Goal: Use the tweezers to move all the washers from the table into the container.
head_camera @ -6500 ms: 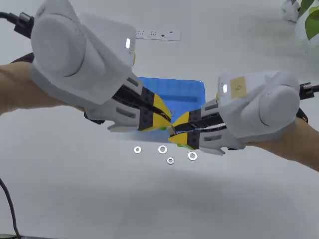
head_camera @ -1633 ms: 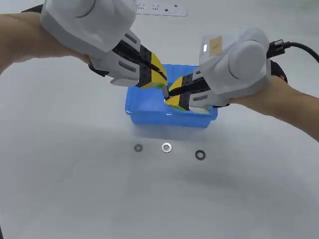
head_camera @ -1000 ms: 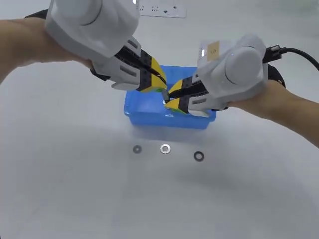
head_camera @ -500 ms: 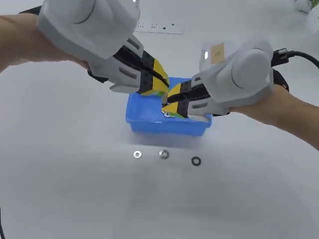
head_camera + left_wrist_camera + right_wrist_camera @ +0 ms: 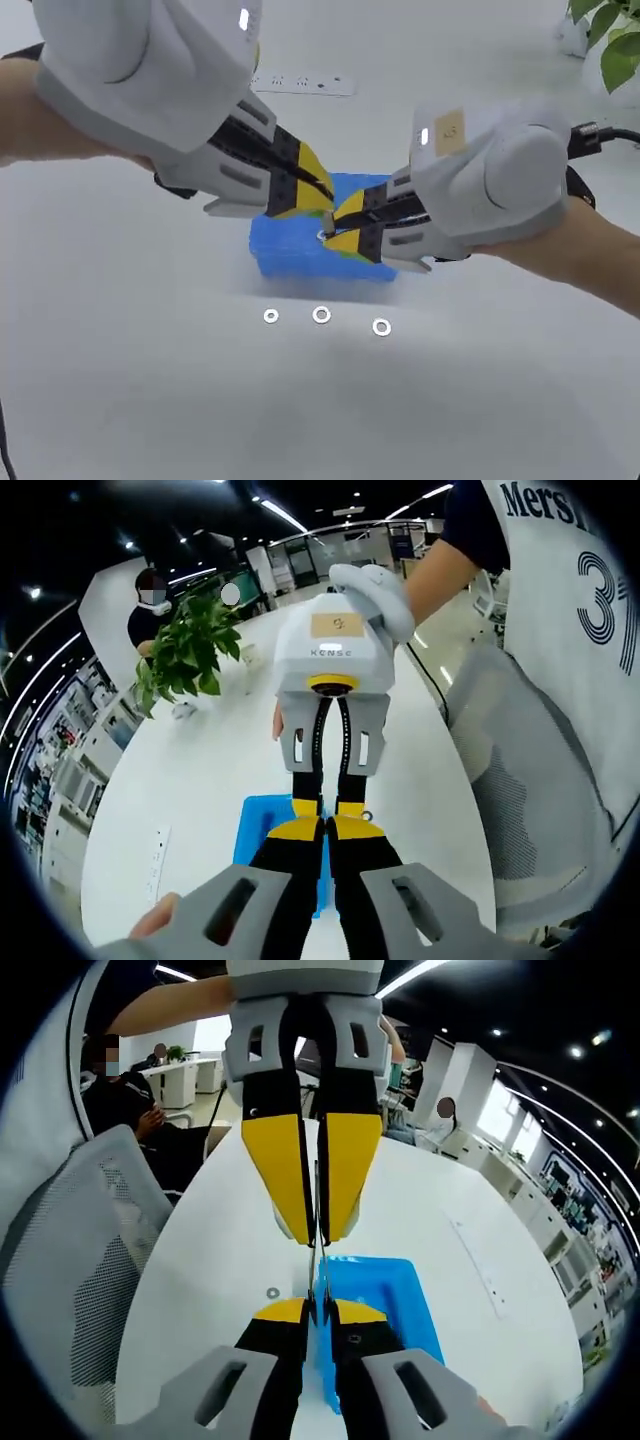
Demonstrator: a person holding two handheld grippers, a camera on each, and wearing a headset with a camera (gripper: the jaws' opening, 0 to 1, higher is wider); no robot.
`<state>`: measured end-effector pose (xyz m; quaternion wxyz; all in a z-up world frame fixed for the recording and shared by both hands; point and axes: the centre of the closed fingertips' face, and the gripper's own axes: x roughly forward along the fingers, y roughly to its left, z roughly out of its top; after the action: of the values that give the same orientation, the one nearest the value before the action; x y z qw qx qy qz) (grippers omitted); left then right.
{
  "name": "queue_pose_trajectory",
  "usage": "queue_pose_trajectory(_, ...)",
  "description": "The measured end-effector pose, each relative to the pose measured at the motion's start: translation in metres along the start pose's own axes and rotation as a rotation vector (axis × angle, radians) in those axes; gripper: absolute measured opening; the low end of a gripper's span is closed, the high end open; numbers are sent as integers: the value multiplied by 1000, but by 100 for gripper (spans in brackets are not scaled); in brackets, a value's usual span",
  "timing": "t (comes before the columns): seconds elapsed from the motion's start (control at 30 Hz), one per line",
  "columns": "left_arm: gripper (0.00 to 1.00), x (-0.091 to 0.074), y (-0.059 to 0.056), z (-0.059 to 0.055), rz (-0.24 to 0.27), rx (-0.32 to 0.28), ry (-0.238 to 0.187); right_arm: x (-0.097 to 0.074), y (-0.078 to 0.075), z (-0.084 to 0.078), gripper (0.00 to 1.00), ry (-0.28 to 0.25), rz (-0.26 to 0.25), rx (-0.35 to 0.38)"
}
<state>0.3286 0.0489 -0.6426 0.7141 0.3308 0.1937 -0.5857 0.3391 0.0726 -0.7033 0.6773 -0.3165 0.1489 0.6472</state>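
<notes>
We count three washers (image 5: pixel 321 315) on bench (image 5: pixel 150 390), formerly four; one presumably reached blue container (image 5: pixel 285 255). Clamped narrow on tweezers (image 5: pixel 314 1260): left hand-held gripper (image 5: pixel 327 204), right hand-held gripper (image 5: pixel 339 226).

Table: white top (image 5: pixel 150 400), matte and evenly lit; a white power strip (image 5: pixel 300 84) lies flat at its far side
Greenery: a leafy plant (image 5: pixel 610 40) at the table's far right corner
Seating: a grey mesh chair (image 5: pixel 80 1260) just beside the table
Ceiling: dark; long light strips (image 5: pixel 285 515) and small spots
Room: open office; white desks (image 5: pixel 185 1075) and a white pillar (image 5: pixel 470 1085) beyond; a seated person (image 5: pixel 125 1100) behind the chair
</notes>
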Motion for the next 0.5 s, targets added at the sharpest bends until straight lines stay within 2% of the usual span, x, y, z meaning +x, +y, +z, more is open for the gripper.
queue_pose_trajectory(0.17,6,1,-18,-1,-8,-23,-6,-1,17,-4,10,6,15,2)
queue_pose_trajectory(0.3,6,3,-30,-7,-19,-42,4,5,31,-9,10,8,39,14)
queue_pose_trajectory(0.5,6,7,-40,-12,-32,-69,7,11,42,-14,10,14,63,24)
